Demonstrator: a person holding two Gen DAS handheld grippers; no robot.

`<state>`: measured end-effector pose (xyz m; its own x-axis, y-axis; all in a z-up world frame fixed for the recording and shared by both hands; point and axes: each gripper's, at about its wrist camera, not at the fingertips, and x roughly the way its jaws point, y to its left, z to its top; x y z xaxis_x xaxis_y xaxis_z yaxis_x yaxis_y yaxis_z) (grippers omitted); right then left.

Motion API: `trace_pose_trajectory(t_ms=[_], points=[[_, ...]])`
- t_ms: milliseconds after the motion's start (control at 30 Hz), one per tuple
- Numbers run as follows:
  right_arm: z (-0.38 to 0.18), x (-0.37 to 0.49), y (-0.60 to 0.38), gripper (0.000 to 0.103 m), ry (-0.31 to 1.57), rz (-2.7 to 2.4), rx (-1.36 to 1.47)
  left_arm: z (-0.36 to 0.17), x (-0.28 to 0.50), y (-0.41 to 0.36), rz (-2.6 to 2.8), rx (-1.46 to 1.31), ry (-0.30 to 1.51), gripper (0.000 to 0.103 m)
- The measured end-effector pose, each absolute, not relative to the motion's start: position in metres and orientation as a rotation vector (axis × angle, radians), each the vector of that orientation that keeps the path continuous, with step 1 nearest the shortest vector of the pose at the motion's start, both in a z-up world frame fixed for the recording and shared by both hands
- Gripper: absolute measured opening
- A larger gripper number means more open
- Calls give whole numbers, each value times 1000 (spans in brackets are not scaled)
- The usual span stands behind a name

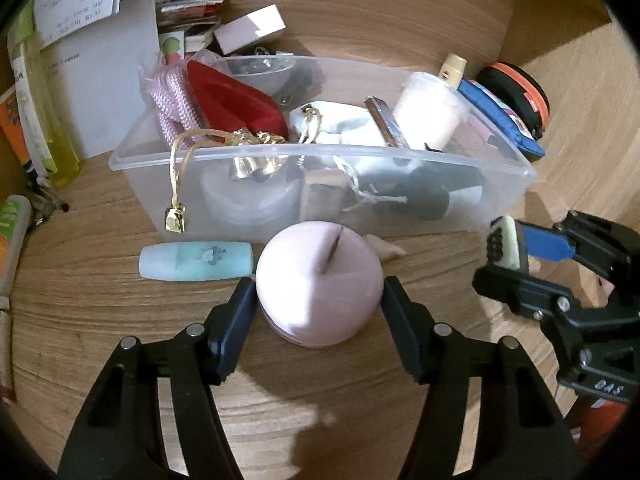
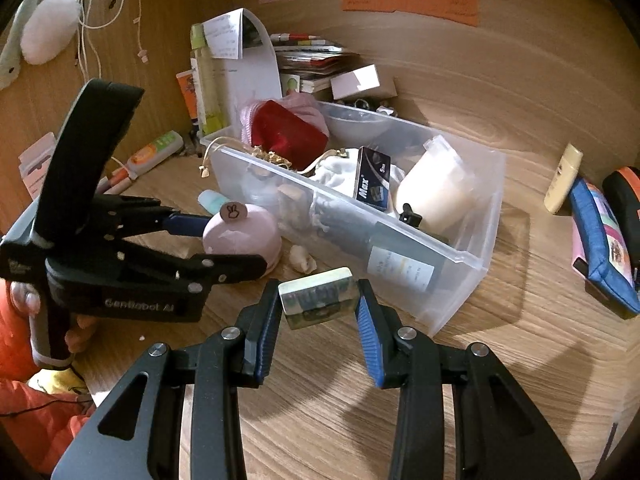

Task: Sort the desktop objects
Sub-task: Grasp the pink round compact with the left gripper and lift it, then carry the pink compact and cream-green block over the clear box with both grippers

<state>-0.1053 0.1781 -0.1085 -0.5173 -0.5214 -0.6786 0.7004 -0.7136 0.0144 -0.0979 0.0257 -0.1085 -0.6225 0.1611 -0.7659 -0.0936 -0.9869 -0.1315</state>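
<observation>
A clear plastic bin (image 1: 400, 148) (image 2: 464, 264) full of small items stands on the wooden desk. My left gripper (image 1: 318, 294) is shut on a round pink case (image 1: 316, 280) (image 2: 240, 236), just in front of the bin. My right gripper (image 2: 318, 304) is shut on a small pale green-edged tile block (image 2: 318, 298) (image 1: 506, 246), held above the desk at the bin's near corner. A mint tube (image 1: 196, 261) lies left of the pink case, against the bin's front wall.
A blue pouch (image 2: 600, 248) and a black-and-orange case (image 2: 624, 196) lie to the right of the bin, with a cream tube (image 2: 562, 180) behind. Bottles, papers and a pink box (image 1: 250, 28) crowd the back left. A small white scrap (image 2: 302, 260) lies by the bin.
</observation>
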Motion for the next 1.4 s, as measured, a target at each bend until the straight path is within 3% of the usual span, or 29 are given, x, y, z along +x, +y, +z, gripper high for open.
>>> trace_pose_trajectory(t_ms=[433,467,500,633,733,800,967,1133,1200,1400], points=[[-91,-100,183,33,280,-2275,849,-76,-71,28,2756,-1097,-101,59],[-90,-100,183,33,277,-2278,846,-75,-69,28,2750,-1083,-89,40],[-88,-99,183,33,274,-2280,842,-74,-69,29,2735,-1092,-74,29],[-85,-95,181,33,277,-2287,834,-78,-67,28,2743,-1093,-41,33],[-85,-92,180,33,284,-2288,837,-77,-59,23,2752,-1076,-51,48],[-86,-92,181,33,275,-2286,845,-76,-54,20,2768,-1056,-60,64],[-88,-94,178,33,269,-2275,858,-89,-54,19,2735,-1098,-53,75],[-88,-94,174,33,271,-2267,859,-106,-59,25,2679,-1169,-38,75],[-88,-93,173,33,271,-2265,857,-108,-61,26,2660,-1183,-32,63],[-85,-98,171,33,260,-2279,851,-106,-58,23,2684,-1165,-48,62]])
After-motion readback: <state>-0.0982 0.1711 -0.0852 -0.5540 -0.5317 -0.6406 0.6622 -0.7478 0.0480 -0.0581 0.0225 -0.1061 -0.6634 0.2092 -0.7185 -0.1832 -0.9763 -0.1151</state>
